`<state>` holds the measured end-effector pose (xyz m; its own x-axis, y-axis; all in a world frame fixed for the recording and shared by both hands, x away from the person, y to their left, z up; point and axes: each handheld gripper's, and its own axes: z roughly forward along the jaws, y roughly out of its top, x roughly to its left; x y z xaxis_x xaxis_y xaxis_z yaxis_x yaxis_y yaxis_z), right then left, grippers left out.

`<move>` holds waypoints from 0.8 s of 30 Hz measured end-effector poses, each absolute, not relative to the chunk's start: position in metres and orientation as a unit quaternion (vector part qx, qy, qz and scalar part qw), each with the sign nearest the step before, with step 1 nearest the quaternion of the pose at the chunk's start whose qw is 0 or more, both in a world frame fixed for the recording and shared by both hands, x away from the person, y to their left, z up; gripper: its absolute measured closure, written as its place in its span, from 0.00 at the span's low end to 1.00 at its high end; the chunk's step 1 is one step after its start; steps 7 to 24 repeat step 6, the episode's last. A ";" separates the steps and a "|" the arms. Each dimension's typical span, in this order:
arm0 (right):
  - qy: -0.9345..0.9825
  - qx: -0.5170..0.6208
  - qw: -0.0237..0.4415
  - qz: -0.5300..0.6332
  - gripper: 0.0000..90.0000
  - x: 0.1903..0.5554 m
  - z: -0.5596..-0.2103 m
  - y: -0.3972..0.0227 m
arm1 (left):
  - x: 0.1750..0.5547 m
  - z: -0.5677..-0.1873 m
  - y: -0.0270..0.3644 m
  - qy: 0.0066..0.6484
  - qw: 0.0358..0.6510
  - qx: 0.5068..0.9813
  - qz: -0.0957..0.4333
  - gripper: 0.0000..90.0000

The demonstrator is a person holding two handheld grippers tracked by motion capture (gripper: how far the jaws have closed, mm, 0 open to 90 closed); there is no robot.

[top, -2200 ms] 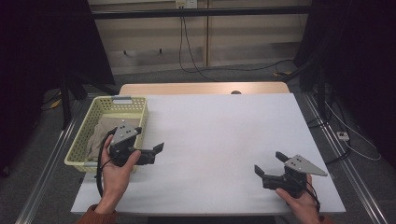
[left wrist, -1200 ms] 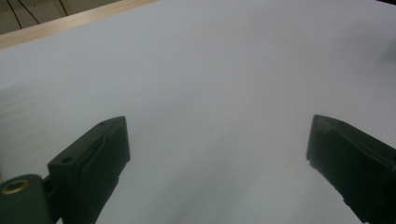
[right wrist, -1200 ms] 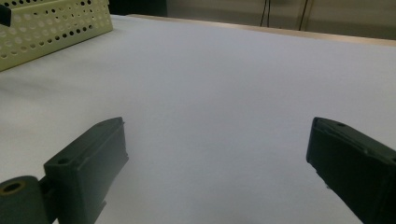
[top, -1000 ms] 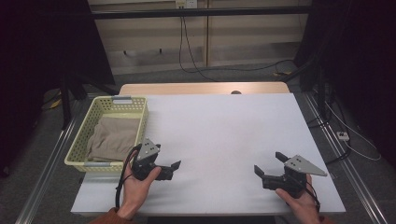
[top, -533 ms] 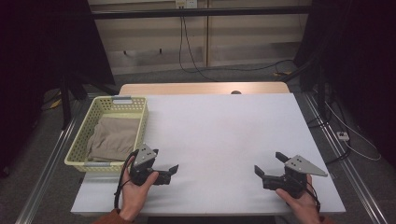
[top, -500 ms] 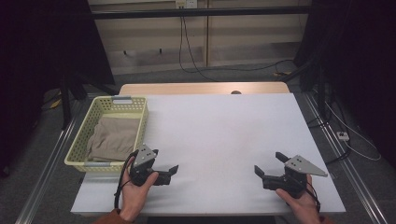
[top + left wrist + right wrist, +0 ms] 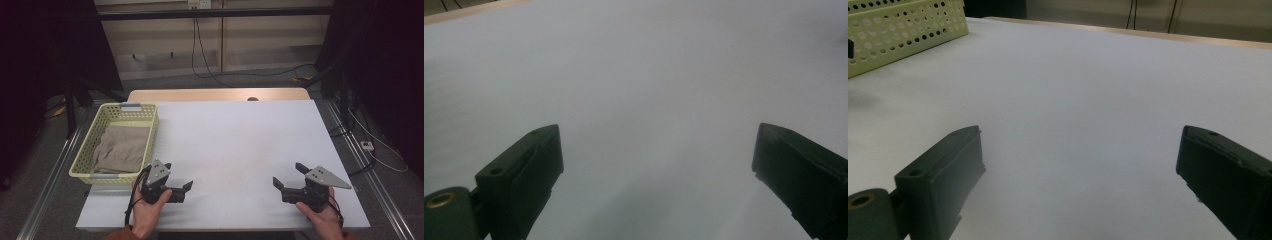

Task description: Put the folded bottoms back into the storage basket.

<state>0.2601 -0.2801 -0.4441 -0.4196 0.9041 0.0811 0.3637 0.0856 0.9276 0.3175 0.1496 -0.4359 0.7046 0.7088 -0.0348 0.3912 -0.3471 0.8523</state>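
Basket [image 7: 131, 111], pale yellow and perforated, sits at the left of the high view on the white tabletop [image 7: 240, 140]; a folded beige cloth [image 7: 120, 148] lies inside it. Just below the basket's near right corner, at lower left, the left hand-held gripper [image 7: 179, 185] rests low over the tabletop in the person's left hand [image 7: 147, 212], jaws spread apart, nothing between them. In the left gripper view the jaws stand wide over bare white surface. At lower right, well apart from the basket, the right hand-held gripper [image 7: 289, 181] is held likewise, jaws apart and empty. The right gripper view shows the basket's wall at upper left.
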 end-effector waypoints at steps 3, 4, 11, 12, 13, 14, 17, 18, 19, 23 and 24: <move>0.684 0.466 0.274 0.490 0.05 0.261 -0.445 -0.281 | 0.319 -0.436 0.151 0.346 0.459 0.800 0.173 0.07; 0.684 0.467 0.273 0.490 0.05 0.261 -0.445 -0.281 | 0.319 -0.436 0.151 0.346 0.459 0.800 0.172 0.07; 0.684 0.466 0.273 0.490 0.05 0.261 -0.445 -0.280 | 0.320 -0.437 0.152 0.348 0.457 0.801 0.169 0.07; 0.684 0.466 0.273 0.490 0.05 0.261 -0.445 -0.280 | 0.320 -0.437 0.152 0.348 0.457 0.801 0.169 0.07; 0.684 0.466 0.273 0.490 0.05 0.261 -0.445 -0.280 | 0.320 -0.437 0.152 0.348 0.457 0.801 0.169 0.07; 0.684 0.466 0.273 0.490 0.05 0.261 -0.445 -0.280 | 0.320 -0.437 0.152 0.348 0.457 0.801 0.169 0.07; 0.684 0.466 0.273 0.490 0.05 0.261 -0.445 -0.280 | 0.320 -0.437 0.152 0.348 0.457 0.801 0.169 0.07; 0.684 0.466 0.273 0.490 0.05 0.261 -0.445 -0.280 | 0.320 -0.437 0.152 0.348 0.457 0.801 0.169 0.07; 0.684 0.466 0.273 0.490 0.05 0.261 -0.445 -0.280 | 0.320 -0.437 0.152 0.348 0.457 0.801 0.169 0.07; 0.684 0.466 0.273 0.490 0.05 0.261 -0.445 -0.280 | 0.320 -0.437 0.152 0.348 0.457 0.801 0.169 0.07; 0.684 0.466 0.273 0.490 0.05 0.261 -0.445 -0.280 | 0.320 -0.437 0.152 0.348 0.457 0.801 0.169 0.07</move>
